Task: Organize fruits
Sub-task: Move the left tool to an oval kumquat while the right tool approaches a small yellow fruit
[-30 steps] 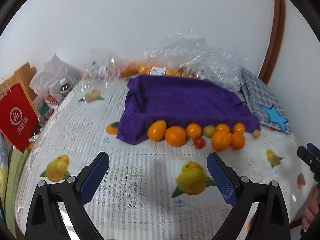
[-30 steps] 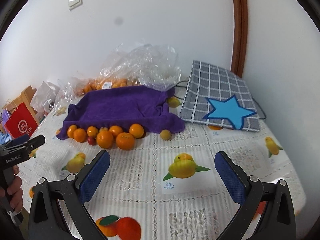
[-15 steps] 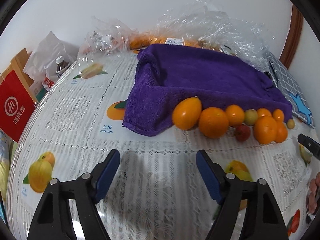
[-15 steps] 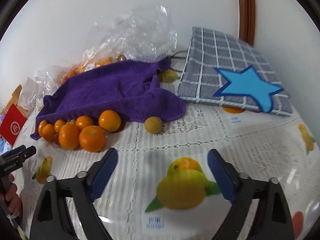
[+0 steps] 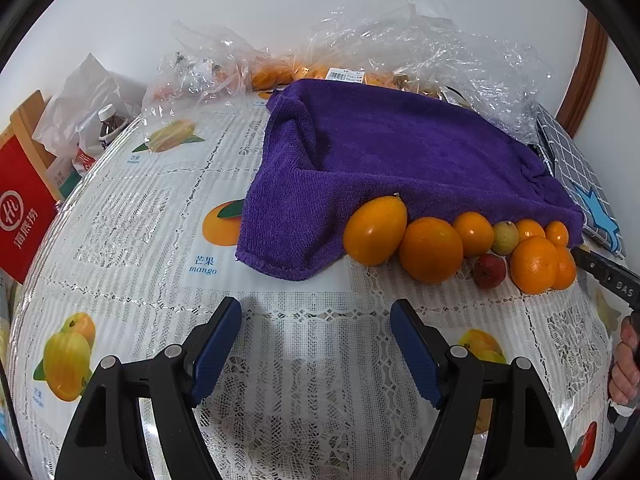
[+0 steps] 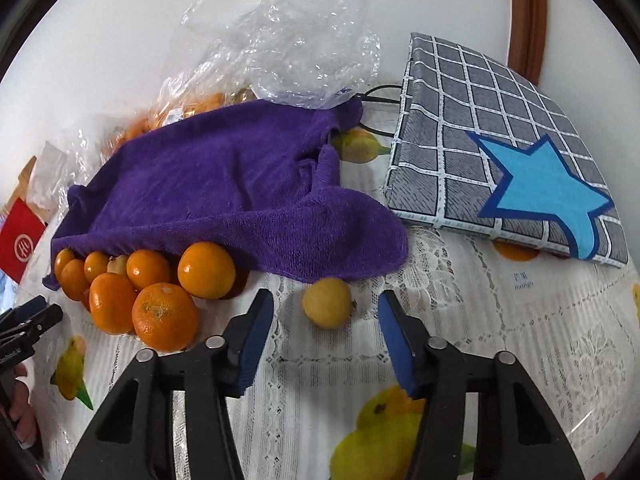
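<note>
A purple towel [image 5: 400, 152] lies on the table, also in the right wrist view [image 6: 224, 184]. Along its front edge sits a row of fruit: an orange mango [image 5: 375, 230], several oranges [image 5: 431, 250], a small yellow-green fruit [image 5: 505, 237] and a red lychee [image 5: 489, 271]. The oranges [image 6: 165, 317] also show in the right wrist view. A lone small yellow fruit [image 6: 327, 302] lies apart from them. My right gripper [image 6: 325, 316] is open, with that fruit between its fingertips. My left gripper [image 5: 316, 320] is open and empty, just short of the towel's corner.
A lace tablecloth with fruit prints [image 5: 160, 216] covers the table. Clear plastic bags holding oranges [image 5: 420, 40] lie behind the towel. A grey checked bag with a blue star [image 6: 508, 152] lies at the right. A red paper bag [image 5: 20, 212] and a bottle [image 5: 110, 122] stand at the left edge.
Both grippers have moved forward and lower toward the fruit row. The right one has closed in around the lone yellow fruit. Both stay open.
</note>
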`<state>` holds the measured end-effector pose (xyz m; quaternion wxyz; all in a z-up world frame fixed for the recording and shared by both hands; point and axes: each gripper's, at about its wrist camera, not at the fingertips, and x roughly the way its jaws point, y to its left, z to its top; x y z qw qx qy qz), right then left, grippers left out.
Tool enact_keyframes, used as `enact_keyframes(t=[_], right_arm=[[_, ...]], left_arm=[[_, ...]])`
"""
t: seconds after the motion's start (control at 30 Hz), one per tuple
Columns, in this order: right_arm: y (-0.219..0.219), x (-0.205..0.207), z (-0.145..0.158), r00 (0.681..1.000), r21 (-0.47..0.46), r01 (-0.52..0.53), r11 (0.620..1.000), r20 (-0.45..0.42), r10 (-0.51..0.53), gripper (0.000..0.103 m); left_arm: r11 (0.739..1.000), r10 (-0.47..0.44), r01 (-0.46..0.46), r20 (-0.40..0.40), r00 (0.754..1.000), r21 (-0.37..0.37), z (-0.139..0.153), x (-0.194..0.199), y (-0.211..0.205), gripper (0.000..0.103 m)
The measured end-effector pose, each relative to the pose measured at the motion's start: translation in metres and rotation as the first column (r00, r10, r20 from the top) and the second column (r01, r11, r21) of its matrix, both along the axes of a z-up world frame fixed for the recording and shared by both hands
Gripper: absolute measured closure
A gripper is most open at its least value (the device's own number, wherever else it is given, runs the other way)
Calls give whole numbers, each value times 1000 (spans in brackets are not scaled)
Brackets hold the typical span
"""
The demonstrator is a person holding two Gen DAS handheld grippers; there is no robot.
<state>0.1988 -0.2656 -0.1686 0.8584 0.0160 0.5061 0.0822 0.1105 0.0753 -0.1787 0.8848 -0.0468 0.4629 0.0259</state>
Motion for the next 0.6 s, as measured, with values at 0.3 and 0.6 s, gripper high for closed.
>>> enact_keyframes(t=[0.3, 0.6], right_arm=[[-3, -7, 4, 999, 21, -34, 999, 17, 33, 78], [-13, -20, 16, 997, 104, -47, 993, 71, 40, 78]], left_arm=[[999, -37, 38, 39, 999, -38, 5, 10, -1, 46], [991, -74, 83, 94, 993, -101, 10, 17, -8, 63]])
